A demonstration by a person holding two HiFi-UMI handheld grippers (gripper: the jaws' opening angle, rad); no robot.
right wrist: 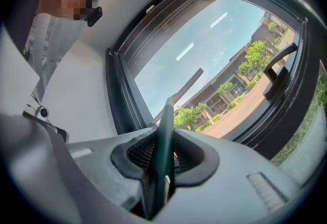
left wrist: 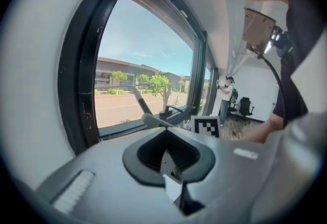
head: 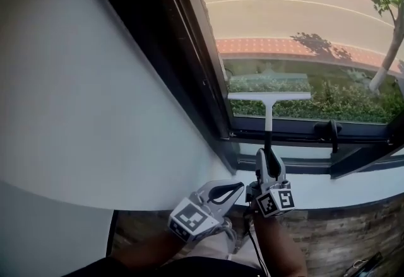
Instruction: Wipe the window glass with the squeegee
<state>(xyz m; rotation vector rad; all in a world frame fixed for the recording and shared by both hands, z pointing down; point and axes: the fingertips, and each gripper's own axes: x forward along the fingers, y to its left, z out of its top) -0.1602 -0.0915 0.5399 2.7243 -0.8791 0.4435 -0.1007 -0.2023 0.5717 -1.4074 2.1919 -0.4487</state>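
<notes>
A plain white wall (head: 76, 93) is filling the left side of the head view, and the dark window frame (head: 189, 48) is running down its edge towards the white sill (head: 341, 188). Low in the middle, the left gripper (head: 238, 187) (left wrist: 166, 133) is hovering just beside the right one, over the sill; its jaws are lying together with nothing between them. The right gripper (head: 268, 159) (right wrist: 164, 141) is pointing up at the window, its jaws clenching the dark lower handle of the squeegee (head: 269, 98) (right wrist: 166, 116). The handle is rising straight from the jaws, crossing the bottom rail of the frame. The white blade is lying level against the lower part of the window glass (head: 303, 17), just above that rail. Through the glass a hedge, a brick path, a road and trees are showing. Further right, a black window handle (head: 329, 130) is sitting on the bottom rail, well apart from the squeegee. In the left gripper view, a person (left wrist: 225, 93) is standing far along the room beside an office chair (left wrist: 246, 106).
</notes>
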